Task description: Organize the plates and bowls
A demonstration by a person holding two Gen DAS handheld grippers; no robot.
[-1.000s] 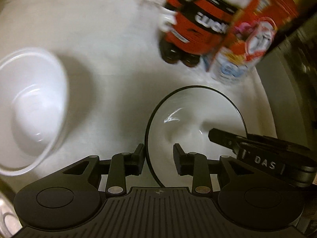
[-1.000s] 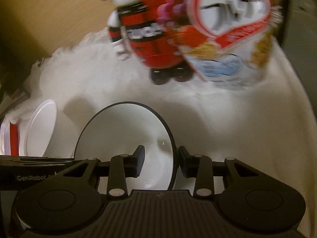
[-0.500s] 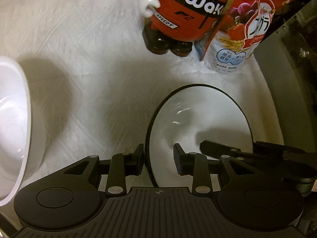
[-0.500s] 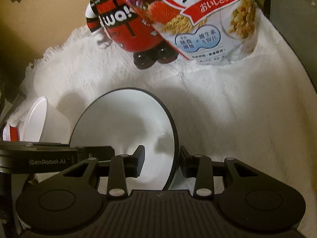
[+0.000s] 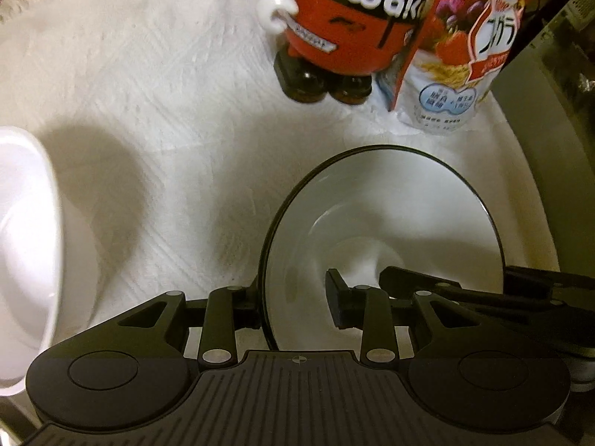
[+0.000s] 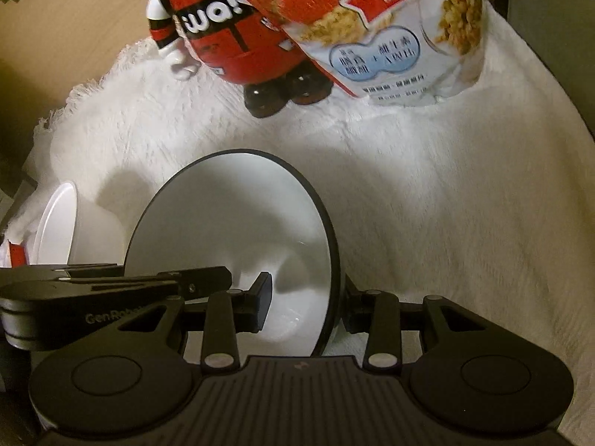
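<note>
A white bowl with a black rim [image 5: 390, 208] is gripped from two sides above the white cloth. My left gripper [image 5: 295, 304] is shut on its left rim, one finger outside and one against the inner wall. My right gripper [image 6: 305, 308] is shut on the opposite rim [image 6: 333, 260] in the same way. Each gripper reaches into the other's view: the right one [image 5: 446, 290] at the bowl's right, the left one [image 6: 186, 278] at its left. A plain white bowl [image 5: 22, 260] stands on the cloth at the left [image 6: 55, 230].
A red and black toy figure [image 5: 346, 18] and a cereal bag [image 5: 457, 67] stand at the back of the fringed white cloth [image 5: 167, 93]. A dark appliance edge [image 5: 557, 74] runs along the right. A small red and white thing [image 6: 15, 252] lies beside the plain bowl.
The black-rimmed bowl has stayed fixed in both grips while the scene shifted. The plain white bowl has slid toward the left edge of the left wrist view. The left gripper's finger reaches further into the bowl.
</note>
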